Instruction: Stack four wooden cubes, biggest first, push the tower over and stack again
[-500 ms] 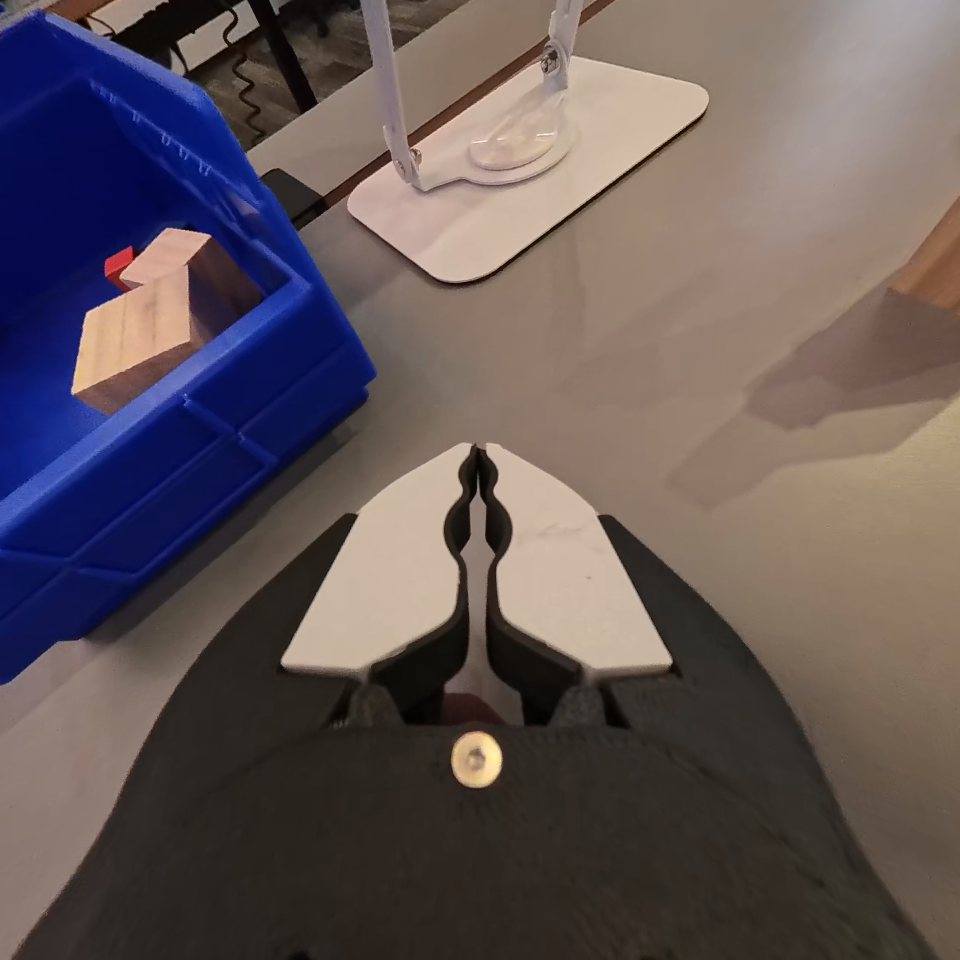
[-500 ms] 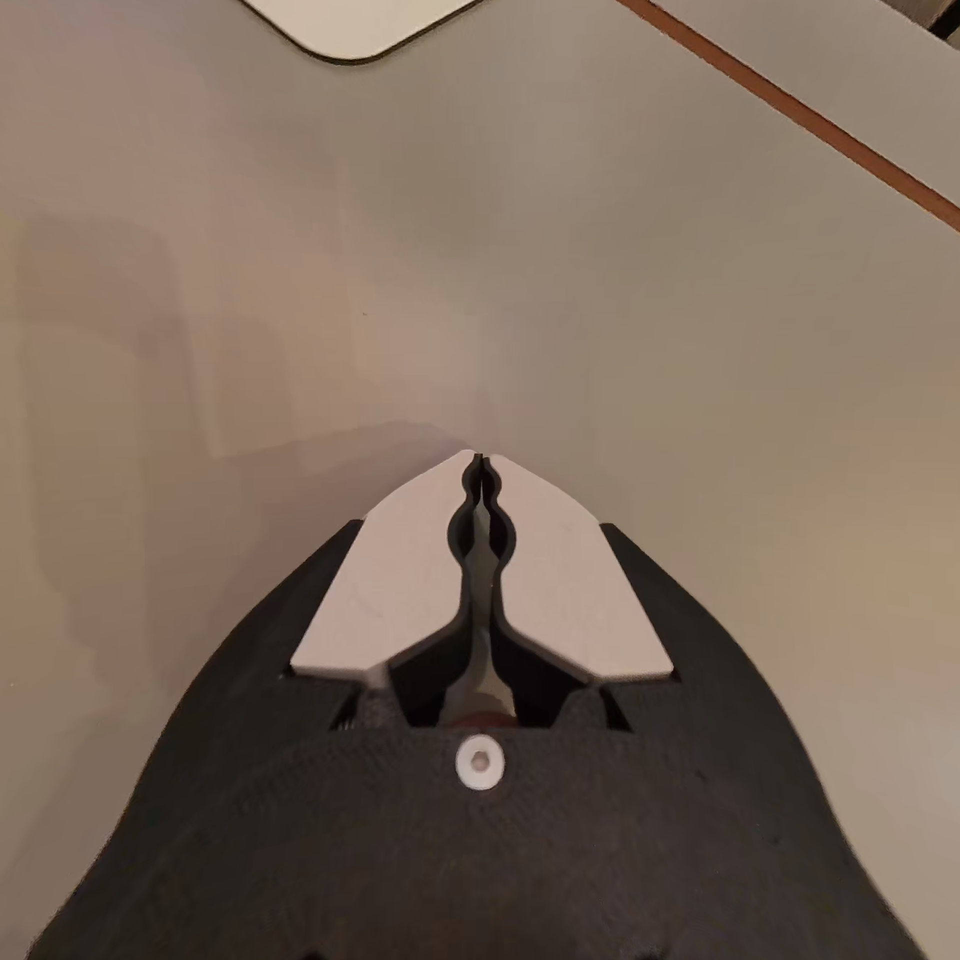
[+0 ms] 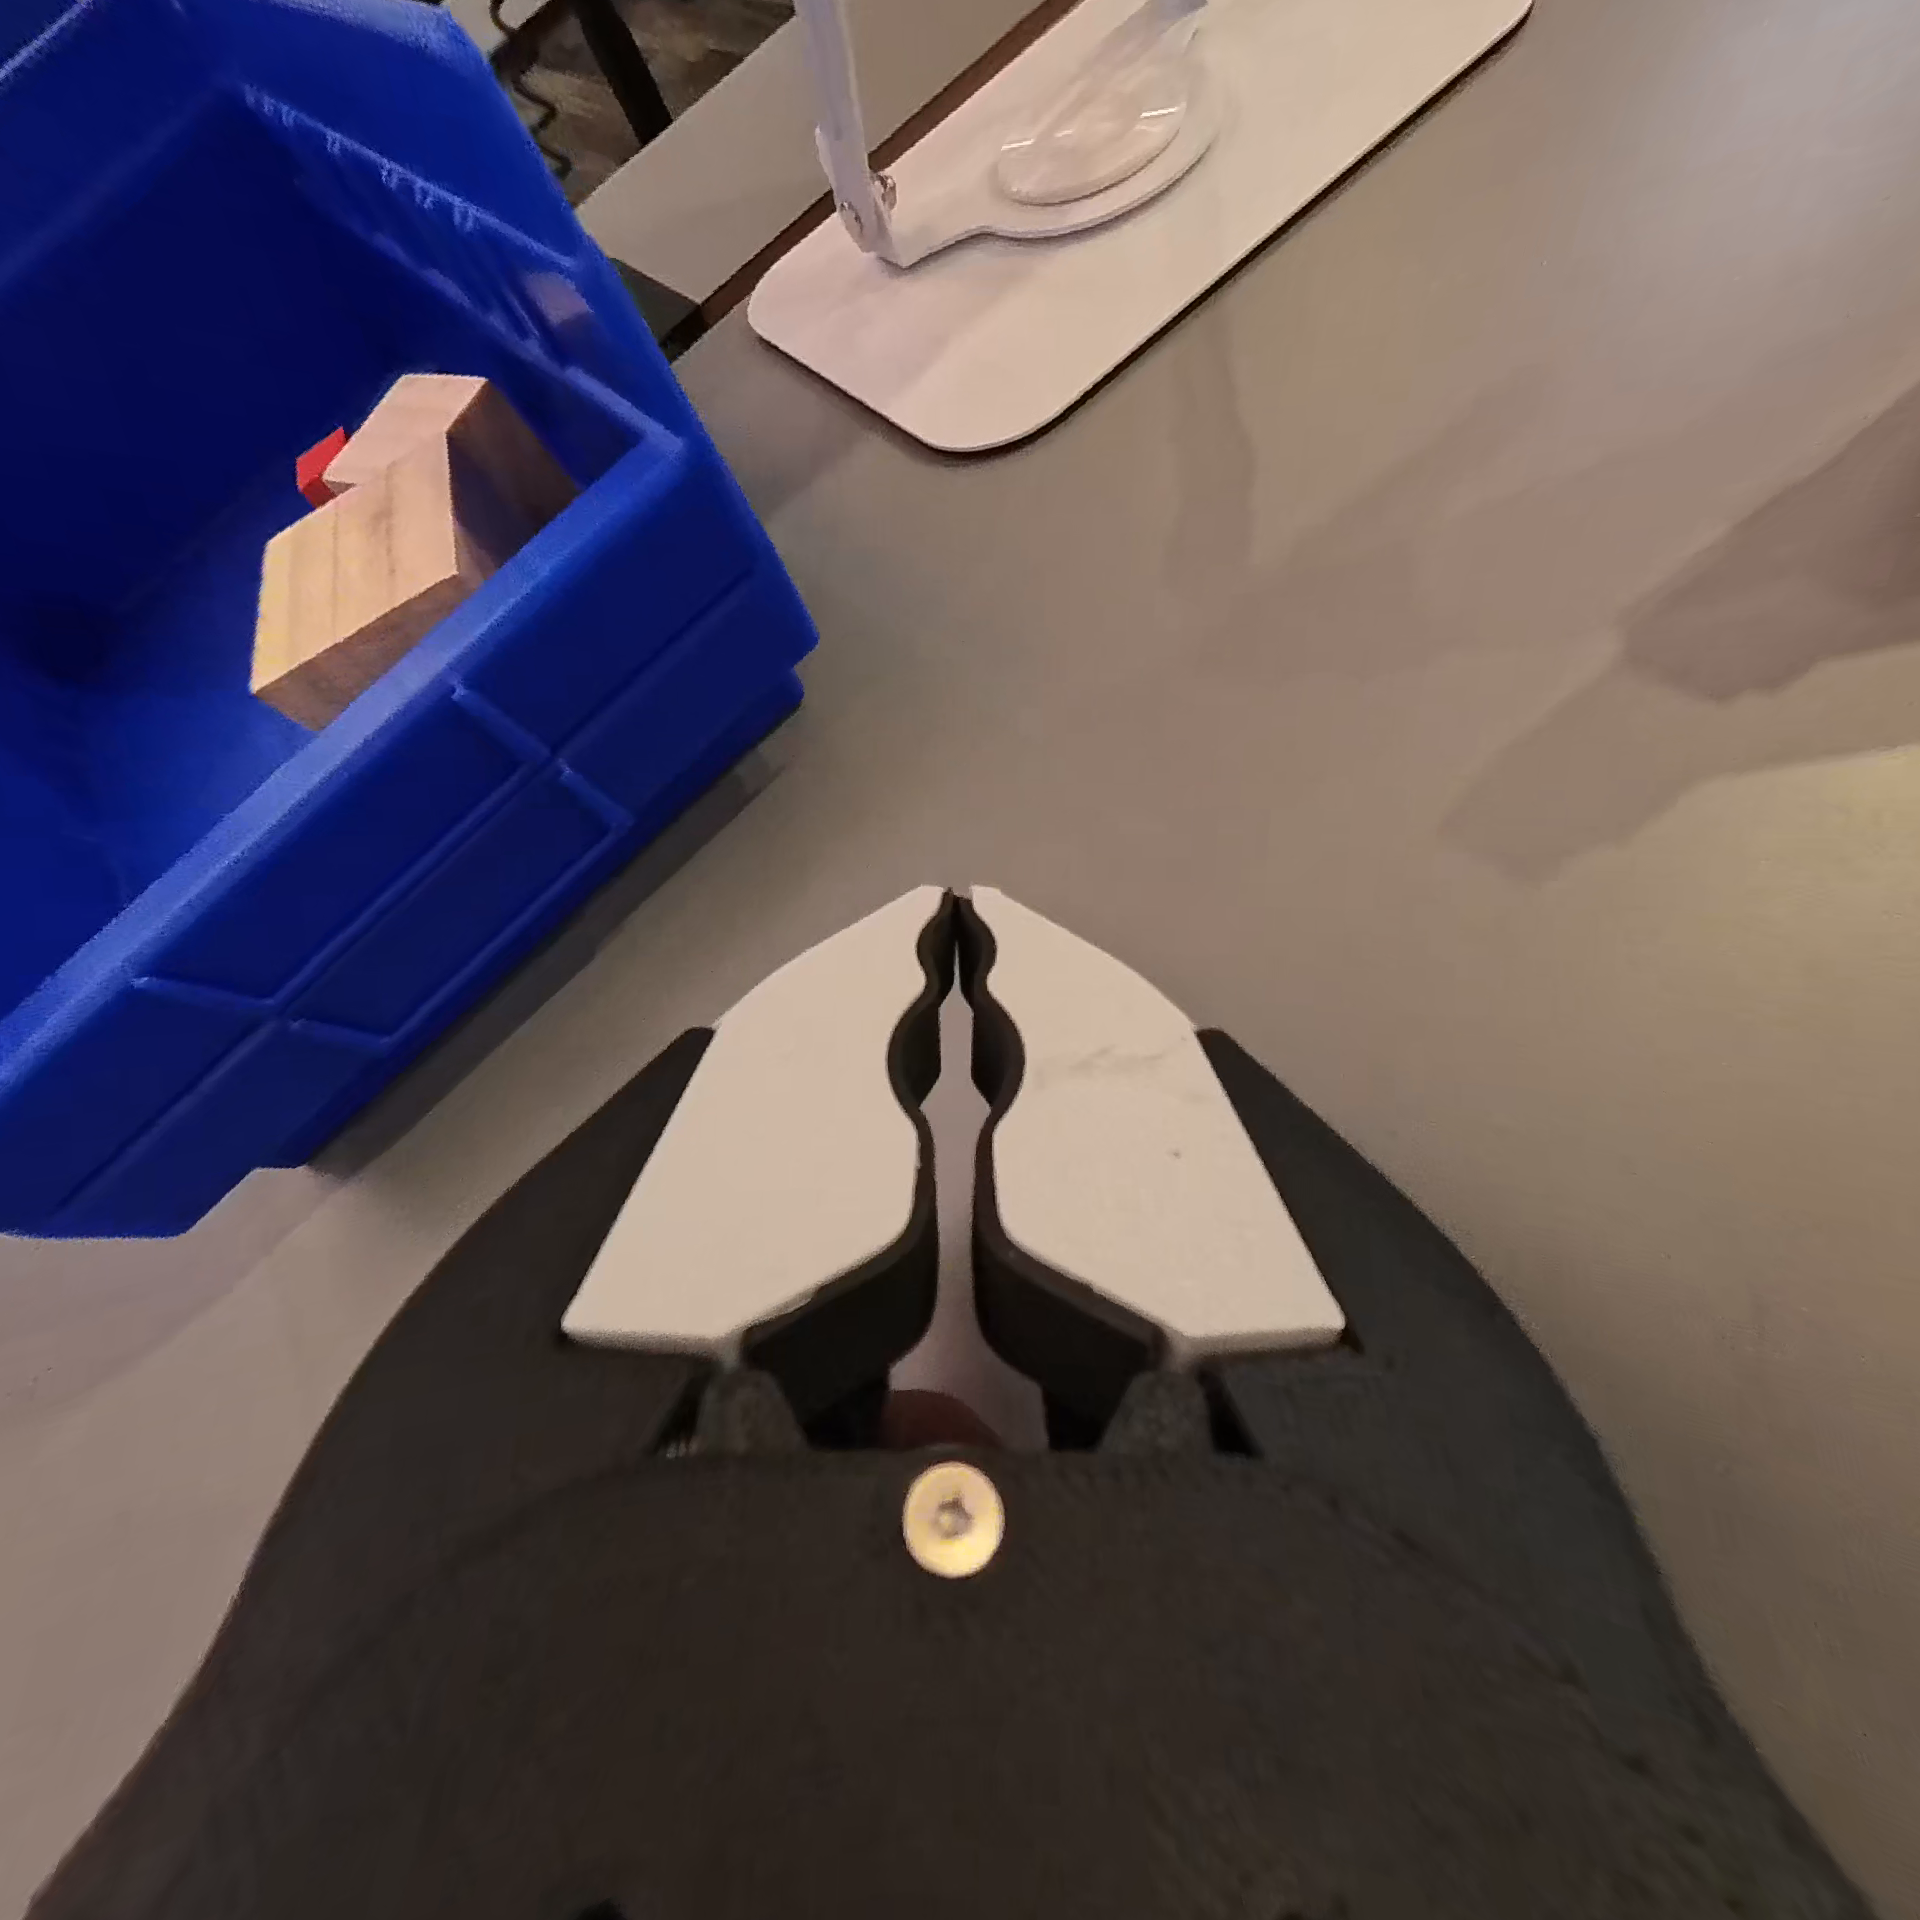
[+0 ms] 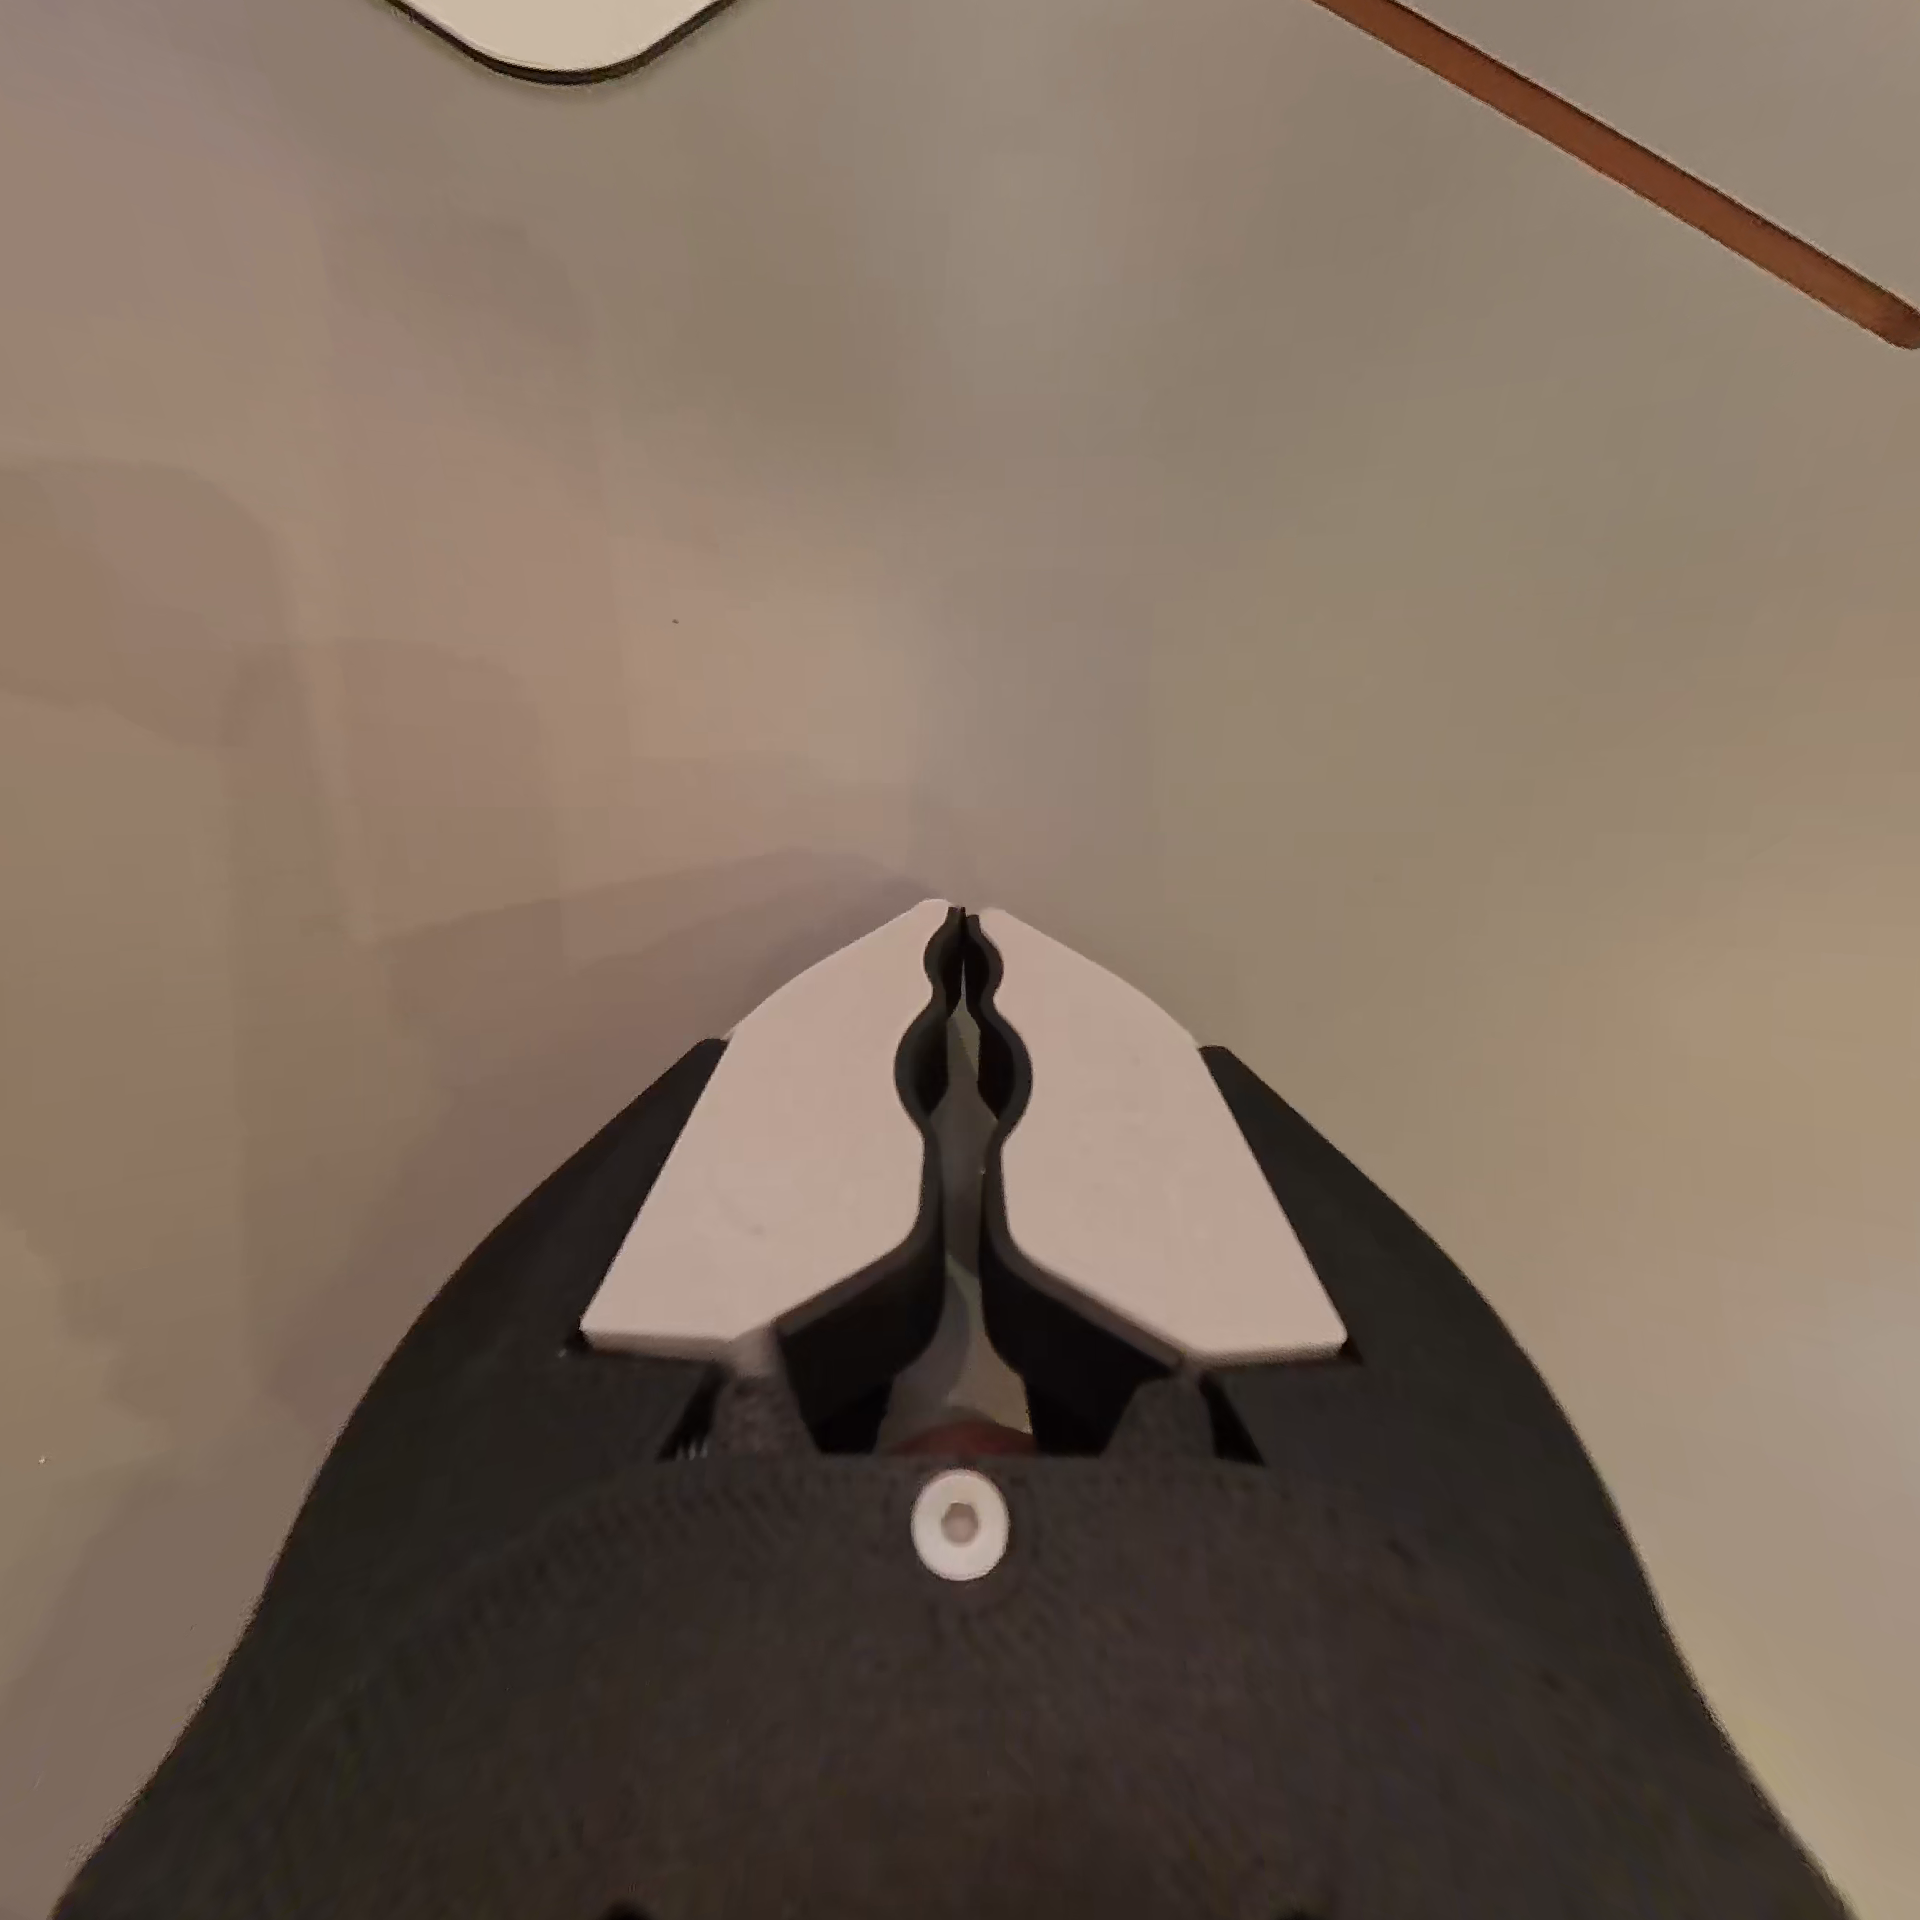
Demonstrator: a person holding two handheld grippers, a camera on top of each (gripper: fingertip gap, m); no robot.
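Between the fingertips of the left gripper (image 3: pixel 954 902) we are finding no gap: the two white fingers are meeting at their tips, pressed together on nothing, and hovering over the bare grey table (image 3: pixel 1247 675). Ahead and to the left of that gripper we are noting a blue bin (image 3: pixel 436 831) standing on the table, well apart from the fingertips. Inside it we are seeing a large wooden cube (image 3: pixel 358 597) lying tilted, a second wooden cube (image 3: pixel 447 436) just behind and touching it, and a small red block (image 3: pixel 320 470) peeking out beside them; we cannot tell whether further cubes are lying lower in the bin. Beyond the bin, a white stand base (image 3: pixel 1091 312) is resting flat on the table. Turning to the right gripper (image 4: pixel 958 916), we are recording the same condition: fingers closed tip to tip, empty, over plain table surface (image 4: pixel 1039 468), with only a corner of the white base (image 4: pixel 561 31) showing at the top edge.
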